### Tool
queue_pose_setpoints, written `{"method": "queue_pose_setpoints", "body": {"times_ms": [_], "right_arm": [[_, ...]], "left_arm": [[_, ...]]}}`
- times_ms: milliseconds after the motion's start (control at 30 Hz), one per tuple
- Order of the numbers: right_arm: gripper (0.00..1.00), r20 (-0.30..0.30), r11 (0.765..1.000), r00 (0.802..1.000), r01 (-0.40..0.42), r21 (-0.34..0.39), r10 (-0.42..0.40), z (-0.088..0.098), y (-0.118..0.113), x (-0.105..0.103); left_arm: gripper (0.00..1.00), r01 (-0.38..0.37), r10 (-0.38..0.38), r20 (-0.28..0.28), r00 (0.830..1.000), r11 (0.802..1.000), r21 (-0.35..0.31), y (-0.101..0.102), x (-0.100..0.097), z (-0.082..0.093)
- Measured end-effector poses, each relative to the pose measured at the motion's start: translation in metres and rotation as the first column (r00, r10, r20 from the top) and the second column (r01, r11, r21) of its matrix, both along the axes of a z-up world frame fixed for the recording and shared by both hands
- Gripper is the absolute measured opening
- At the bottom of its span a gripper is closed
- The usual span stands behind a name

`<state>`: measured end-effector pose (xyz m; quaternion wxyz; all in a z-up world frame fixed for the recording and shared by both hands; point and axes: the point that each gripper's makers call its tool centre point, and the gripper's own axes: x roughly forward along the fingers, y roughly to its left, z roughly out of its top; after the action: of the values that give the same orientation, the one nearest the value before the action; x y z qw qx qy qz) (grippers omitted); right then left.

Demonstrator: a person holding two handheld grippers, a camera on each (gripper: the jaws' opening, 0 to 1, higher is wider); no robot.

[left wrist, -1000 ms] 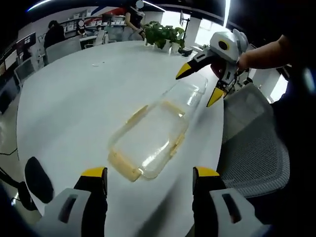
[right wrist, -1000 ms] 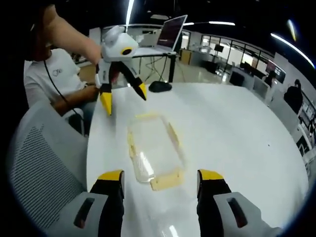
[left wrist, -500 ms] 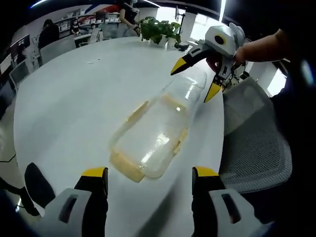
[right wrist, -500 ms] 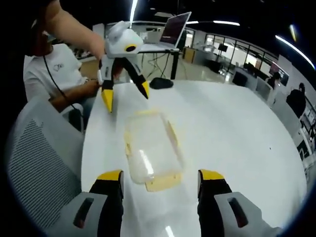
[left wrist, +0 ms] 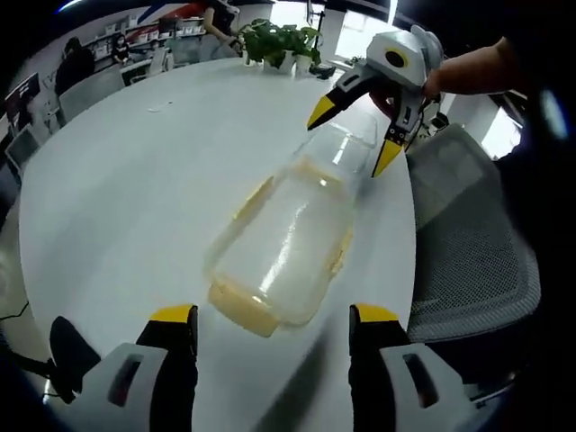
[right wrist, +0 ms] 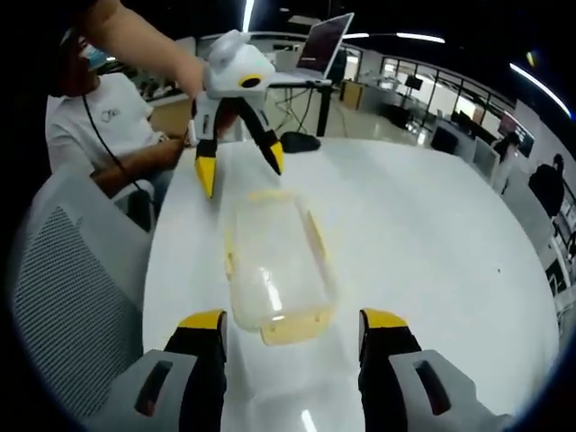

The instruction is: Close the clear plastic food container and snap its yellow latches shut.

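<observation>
Container (left wrist: 283, 243) between both grippers' spread fingers (left wrist: 174, 317).

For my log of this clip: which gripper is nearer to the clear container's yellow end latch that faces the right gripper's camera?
Right. The right gripper straddles the end latch just ahead of its open jaws. The left gripper hangs open over the container's opposite end.
</observation>
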<state>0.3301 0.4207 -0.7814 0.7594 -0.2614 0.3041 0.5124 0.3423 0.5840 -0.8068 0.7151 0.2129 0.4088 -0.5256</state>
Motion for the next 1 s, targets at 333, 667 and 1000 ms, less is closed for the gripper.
{"method": "queue_pose_setpoints", "body": {"times_ms": [333, 667, 1000], "right_arm": [[0.58, -0.006, 0.999, 0.999, -0.036, -0.026, 0.035, -0.006, 0.004, -0.003], [0.58, -0.017, 0.996, 0.998, -0.057, -0.062, 0.056, -0.010, 0.001, -0.003], [0.55, -0.012, 0.985, 0.993, -0.114, -0.128, 0.113, -0.019, -0.001, -0.006]], "left_arm": [[0.68, 0.043, -0.044, 0.008, 0.999, 0.999, 0.024, 0.002, 0.003, -0.001], [0.67, 0.078, -0.079, 0.022, 0.997, 0.996, 0.044, 0.001, 0.007, -0.002], [0.67, 0.150, -0.153, 0.028, 0.988, 0.984, 0.095, -0.003, 0.006, -0.010]]}}
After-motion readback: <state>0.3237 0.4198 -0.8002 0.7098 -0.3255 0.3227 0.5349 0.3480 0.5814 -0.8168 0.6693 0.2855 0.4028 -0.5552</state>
